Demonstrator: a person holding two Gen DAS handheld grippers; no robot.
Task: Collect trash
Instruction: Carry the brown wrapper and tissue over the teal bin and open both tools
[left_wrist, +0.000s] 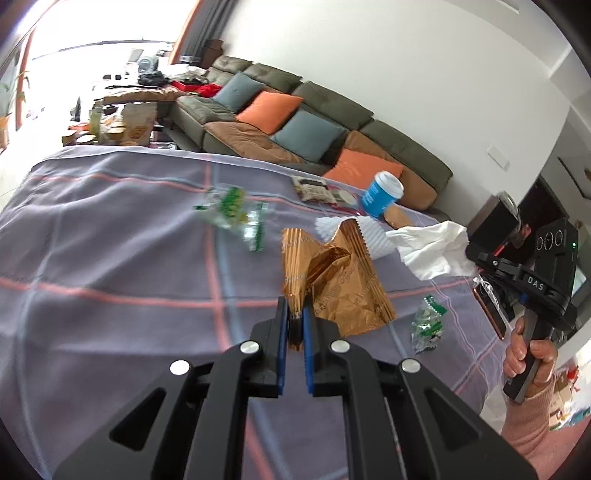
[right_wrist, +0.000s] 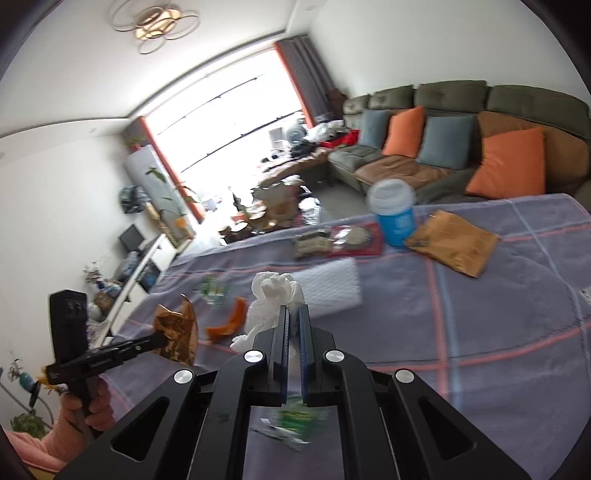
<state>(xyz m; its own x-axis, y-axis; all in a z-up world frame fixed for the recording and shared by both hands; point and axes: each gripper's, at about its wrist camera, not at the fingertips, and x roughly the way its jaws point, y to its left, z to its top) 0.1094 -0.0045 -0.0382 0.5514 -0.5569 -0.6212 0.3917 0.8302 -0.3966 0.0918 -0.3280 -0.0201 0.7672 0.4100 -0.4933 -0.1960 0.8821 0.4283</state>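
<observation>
Over the table's lilac checked cloth (left_wrist: 110, 258), both my grippers carry trash. Left gripper (left_wrist: 294, 317): jaws pinched tight on a crumpled gold foil wrapper (left_wrist: 332, 280), which stands up from the pads. Right gripper (right_wrist: 294, 321): jaws clamped on a wad of white tissue (right_wrist: 273, 295), which bunches above the fingertips. Lying on the cloth: a clear green-printed wrapper (left_wrist: 236, 214), a smaller green wrapper (left_wrist: 428, 325) near the edge, white corrugated paper (right_wrist: 332, 288), a flat brown packet (right_wrist: 454, 240). Blue cup with white lid (right_wrist: 393, 210) upright beside the red-edged snack pack (right_wrist: 340, 240). Green sofa (left_wrist: 332, 107) behind, orange and blue cushions.
</observation>
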